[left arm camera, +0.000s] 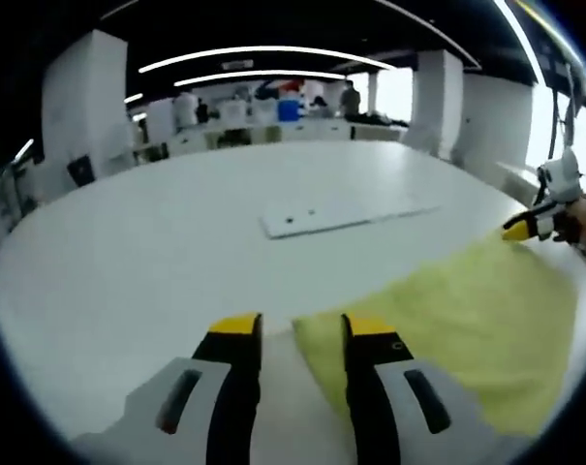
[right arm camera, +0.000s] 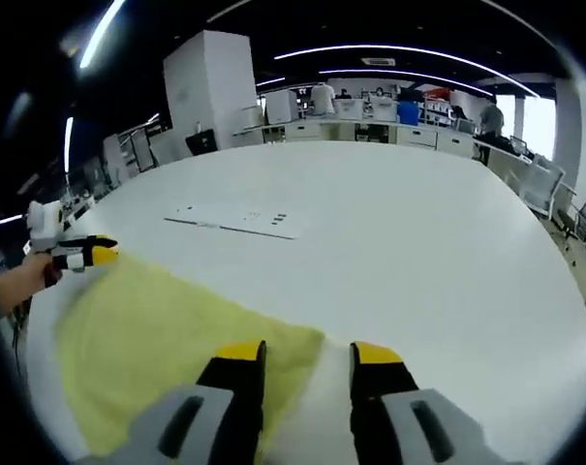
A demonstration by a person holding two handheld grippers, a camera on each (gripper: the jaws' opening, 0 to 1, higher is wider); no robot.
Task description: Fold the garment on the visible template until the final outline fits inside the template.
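Note:
A pale yellow garment [left arm camera: 457, 320] lies flat on the white table [left arm camera: 157, 252]. In the left gripper view its near corner lies between my left gripper's [left arm camera: 302, 327] open jaws. My right gripper [left arm camera: 527, 229], held by a hand, is at the cloth's far right corner. The right gripper view shows the garment [right arm camera: 147, 329] spreading to the left, with one corner reaching in between my right gripper's [right arm camera: 309, 355] open jaws. My left gripper [right arm camera: 87, 254] is at the cloth's far left edge. A thin white template sheet [left arm camera: 343, 213] [right arm camera: 236, 221] lies apart, beyond the cloth.
The table [right arm camera: 418, 242] is large and rounded, and its edge curves close behind both hands. Beyond it stand desks with a blue box [left arm camera: 289, 109], white pillars [right arm camera: 210, 82] and people at the back of the room.

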